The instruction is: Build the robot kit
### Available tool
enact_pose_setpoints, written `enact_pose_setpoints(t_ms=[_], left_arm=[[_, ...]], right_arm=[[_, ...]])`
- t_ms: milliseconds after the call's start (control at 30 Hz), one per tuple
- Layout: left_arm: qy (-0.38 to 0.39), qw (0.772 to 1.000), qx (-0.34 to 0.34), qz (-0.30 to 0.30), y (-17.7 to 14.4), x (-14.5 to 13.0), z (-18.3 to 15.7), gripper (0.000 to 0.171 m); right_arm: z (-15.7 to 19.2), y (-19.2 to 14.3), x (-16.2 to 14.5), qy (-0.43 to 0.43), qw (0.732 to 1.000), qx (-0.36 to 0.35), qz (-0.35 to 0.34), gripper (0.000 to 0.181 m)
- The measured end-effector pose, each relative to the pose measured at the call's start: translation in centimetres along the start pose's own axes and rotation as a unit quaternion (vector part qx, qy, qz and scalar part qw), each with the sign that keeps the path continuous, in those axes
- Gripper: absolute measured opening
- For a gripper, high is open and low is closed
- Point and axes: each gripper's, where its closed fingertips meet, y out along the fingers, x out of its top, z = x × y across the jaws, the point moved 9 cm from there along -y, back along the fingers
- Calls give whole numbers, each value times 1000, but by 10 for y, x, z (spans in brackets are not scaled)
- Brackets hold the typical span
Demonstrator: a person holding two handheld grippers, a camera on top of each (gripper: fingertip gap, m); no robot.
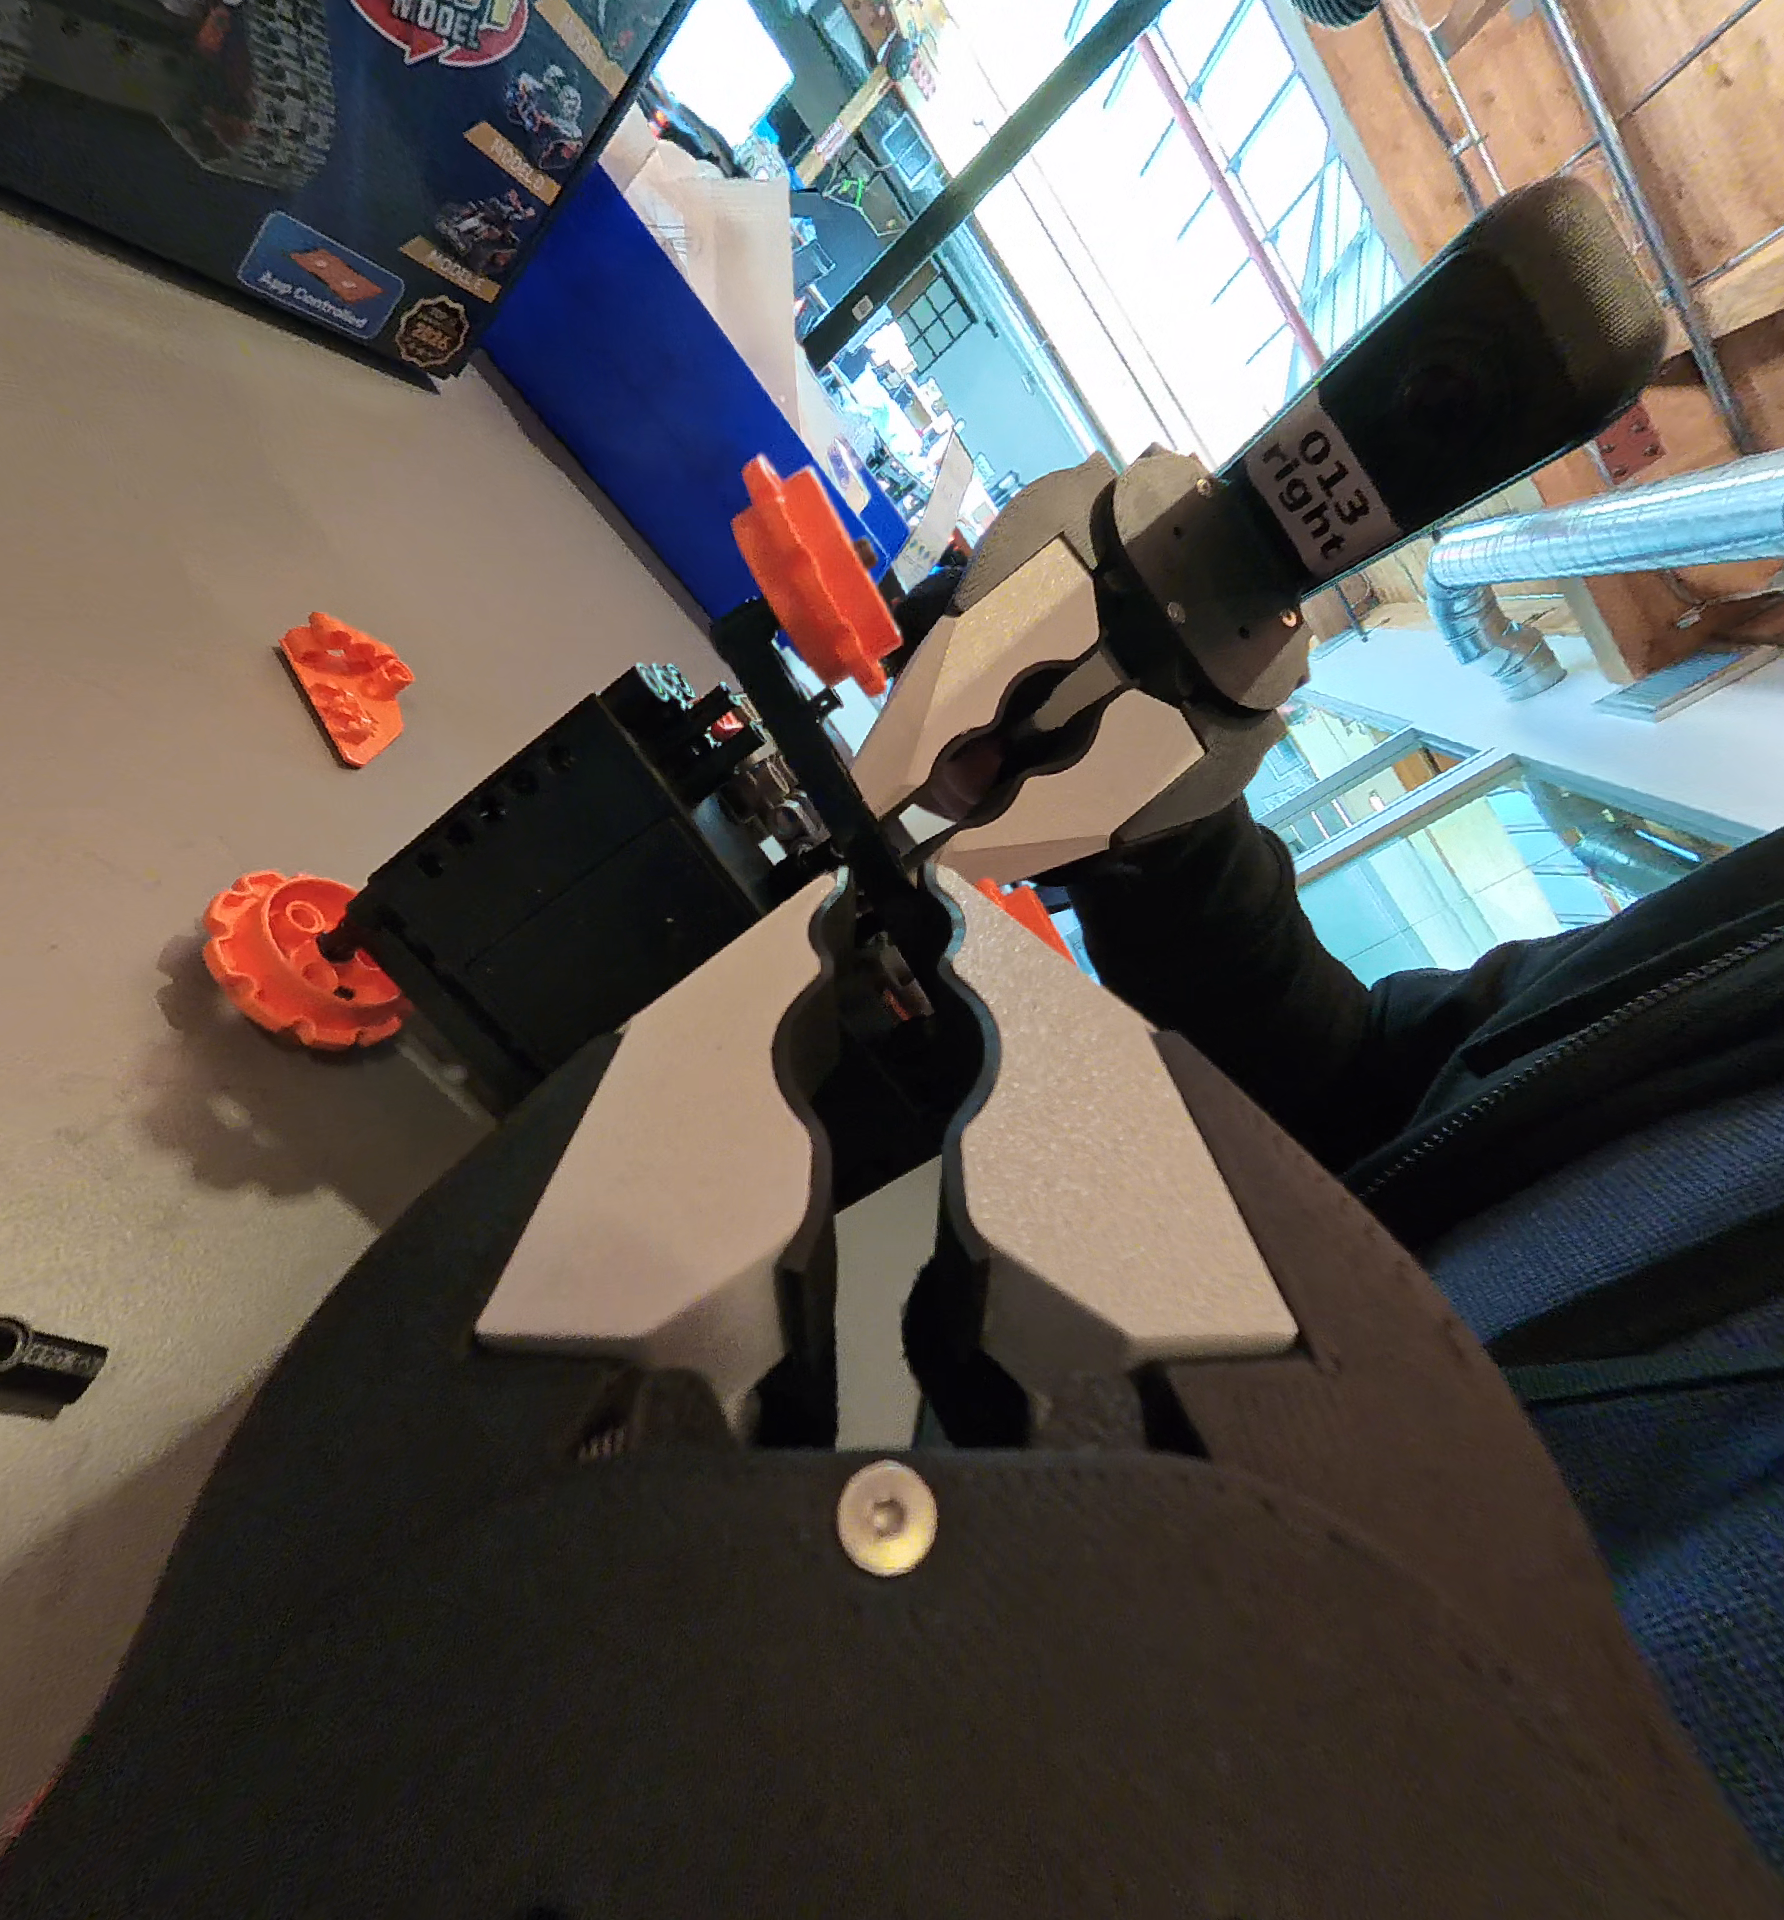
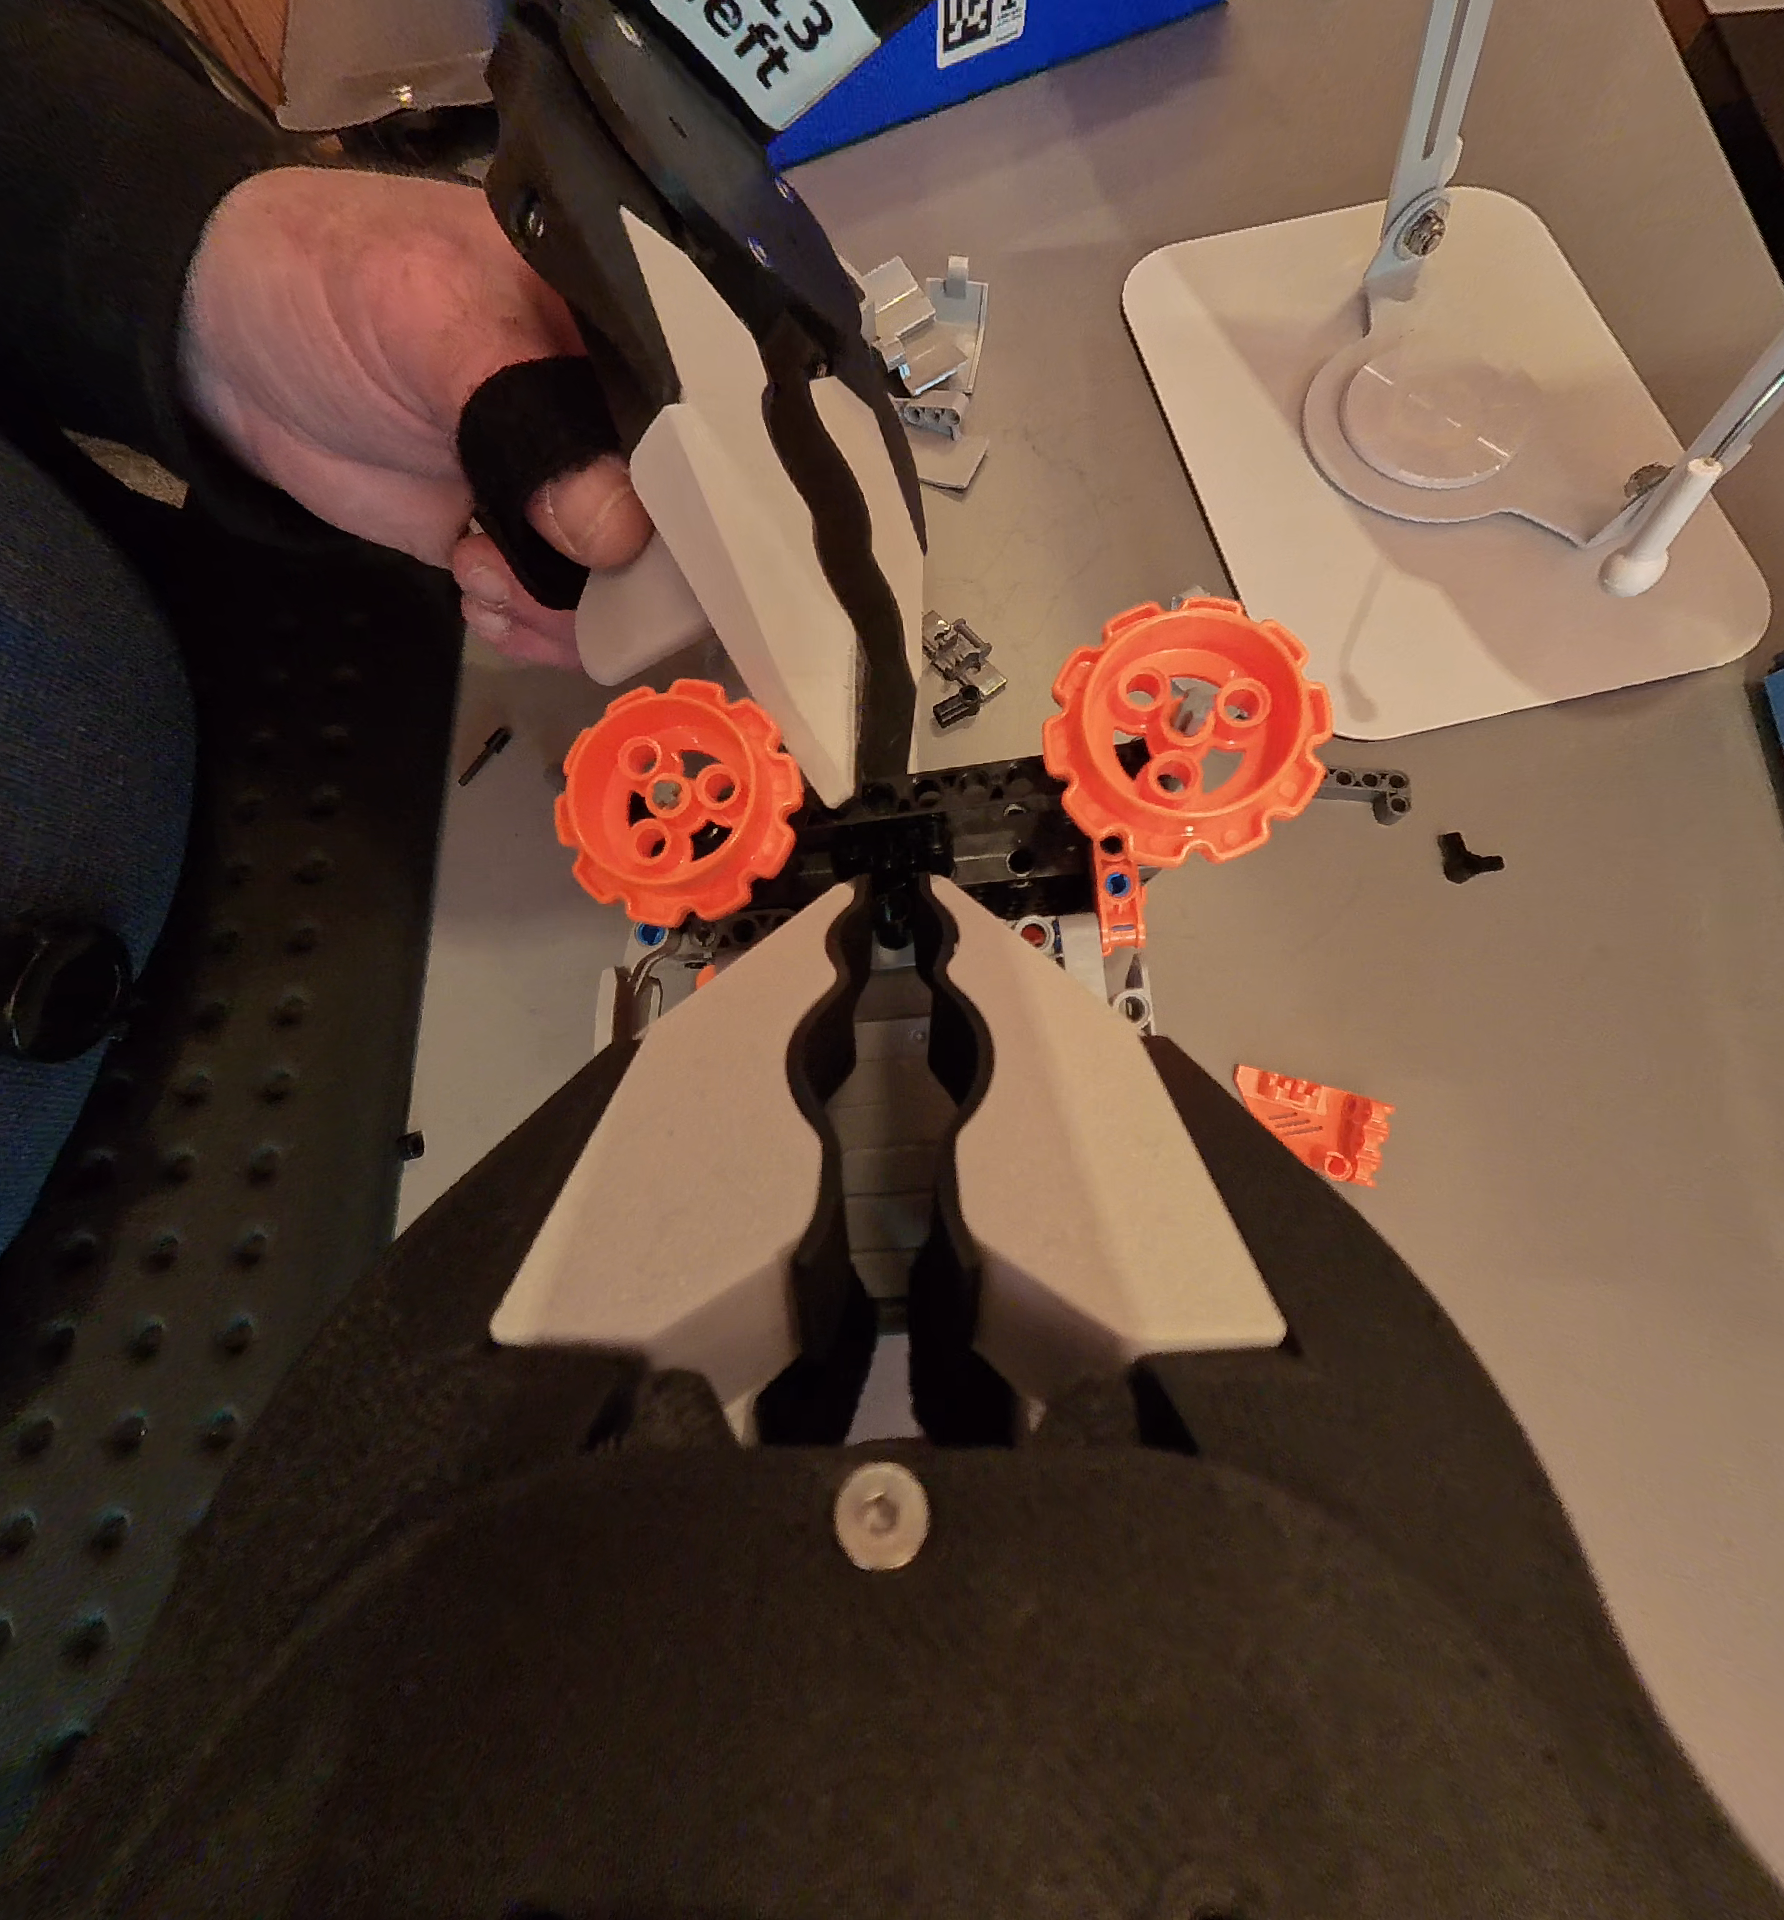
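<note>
The left gripper [image 1: 883, 894] is pinching the black beam [image 2: 929, 795] of a brick-built model [image 1: 555, 894] lying on the grey table [image 1: 140, 520], between two orange sprocket wheels [image 2: 675, 800]. The right gripper [image 2: 893, 894] is seemingly clamping the same beam, jaws nearly closed.

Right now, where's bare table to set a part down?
Free: the grey table right of the loose orange panel, up to the white lamp base. Crowded: around the black model with its orange wheels, where both claws, left and right, meet.
</note>
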Motion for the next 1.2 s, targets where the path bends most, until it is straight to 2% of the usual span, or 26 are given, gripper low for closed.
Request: enact_pose_setpoints(t_ms=[200,500,667,733,833,933,1200], left_arm=[[29,999,28,1,-3,3,-1,16],[22,999,24,8,-2,4,1,16],[55,996,66,-7,-12,9,-1,24],[63,993,98,3,-17,9,2,33],[38,995,95,18,-13,5,2,48],[10,996,89,13,-9,3,5,48],[4,996,88,3,-11,2,6,48]], right_arm=[[0,0,0,-2,1000,-3,-4,5],[0,2,2,-10,1000,2,-3,5],[-1,3,3,-9,1000,6,-2,5],[-1,3,3,-9,1000,6,-2,5],[-1,4,3,-10,1000,5,-3,5],[-1,3,3,-10,1000,2,-4,5],[-1,7,6,-17,1000,-5,-12,4]])
